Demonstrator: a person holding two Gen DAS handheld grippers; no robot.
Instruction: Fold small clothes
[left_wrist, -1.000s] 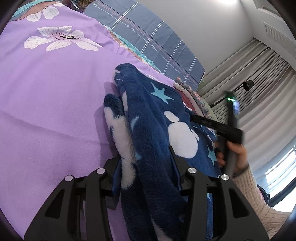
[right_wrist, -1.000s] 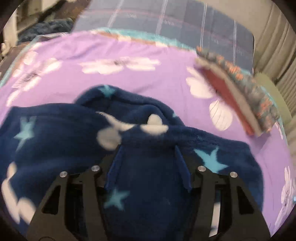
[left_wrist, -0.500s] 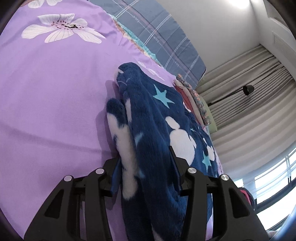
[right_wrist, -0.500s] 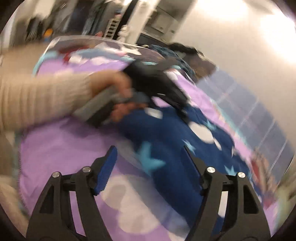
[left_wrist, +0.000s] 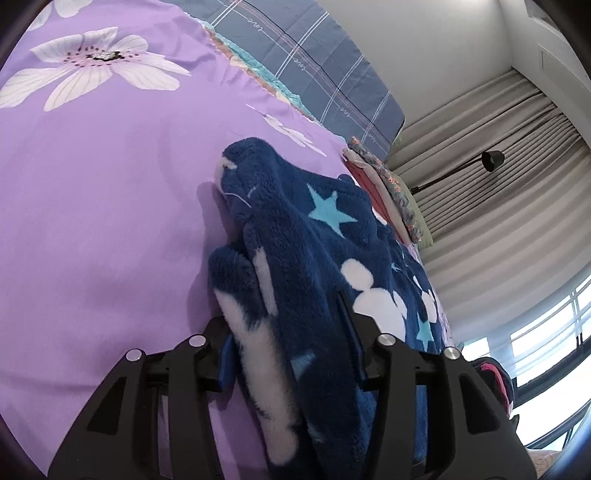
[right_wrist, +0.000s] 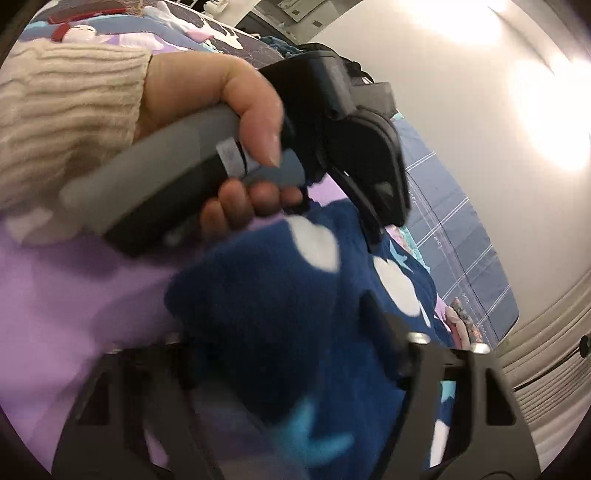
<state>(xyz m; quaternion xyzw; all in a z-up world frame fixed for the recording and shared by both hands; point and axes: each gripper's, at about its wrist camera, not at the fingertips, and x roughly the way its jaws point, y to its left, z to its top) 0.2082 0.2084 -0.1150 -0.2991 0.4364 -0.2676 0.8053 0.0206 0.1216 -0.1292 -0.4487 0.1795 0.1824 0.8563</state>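
A dark blue fleece garment (left_wrist: 314, 229) with white patches and light blue stars lies bunched on the purple flowered bedsheet (left_wrist: 110, 192). My left gripper (left_wrist: 284, 317) is shut on a thick fold at its near end. In the blurred right wrist view the same garment (right_wrist: 258, 295) fills the gap of my right gripper (right_wrist: 280, 325), whose jaws are closing on a lump of fleece. Just beyond, a person's hand (right_wrist: 229, 110) in a cream knit sleeve holds the left gripper's handle, close above the cloth.
A pile of folded clothes (left_wrist: 388, 192) sits at the bed's far side beside the garment. A blue plaid quilt (left_wrist: 314, 66) lies along the head of the bed. Curtains and a black lamp (left_wrist: 491, 160) stand behind; the sheet lies bare to the left.
My right gripper let go of the fleece's far part, swung round beside the left hand, rolled and closed on the near end. The left gripper kept its hold and drifted slightly.
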